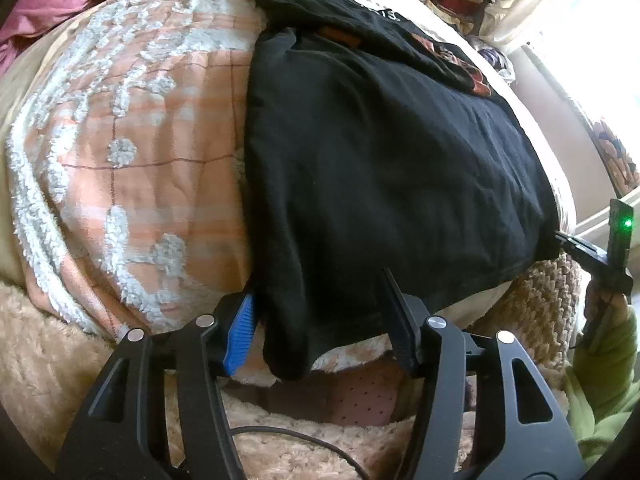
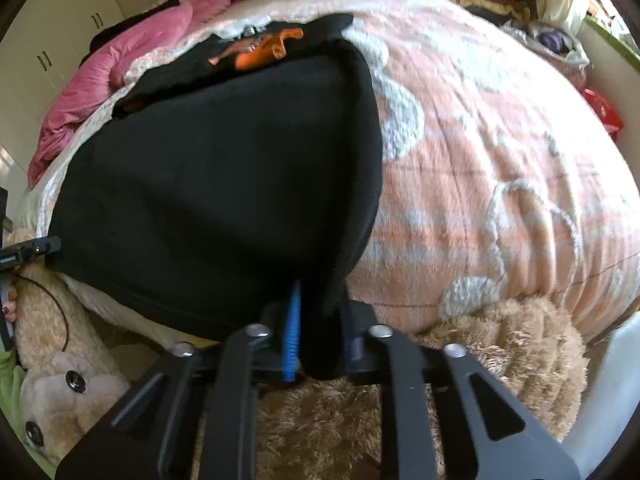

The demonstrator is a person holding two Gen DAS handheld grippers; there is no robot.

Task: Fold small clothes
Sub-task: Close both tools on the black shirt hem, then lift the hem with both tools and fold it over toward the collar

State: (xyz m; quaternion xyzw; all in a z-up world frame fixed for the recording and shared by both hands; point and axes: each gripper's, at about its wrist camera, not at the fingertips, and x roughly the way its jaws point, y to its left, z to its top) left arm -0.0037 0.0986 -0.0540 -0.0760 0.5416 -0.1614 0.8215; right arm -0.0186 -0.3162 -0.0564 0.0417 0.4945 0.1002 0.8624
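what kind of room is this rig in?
Most likely a bedroom: a black shirt lies on a bed covered by a peach quilt, with a pink duvet bunched at the far side, white closet doors behind it and a plush toy nearby.

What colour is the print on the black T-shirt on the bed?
Orange, on the black T-shirt; the print shows best in the right wrist view.

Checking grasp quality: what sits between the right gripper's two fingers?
The near corner of the black shirt, bunched between the right gripper fingers, which are shut on it. Right wrist view shows it.
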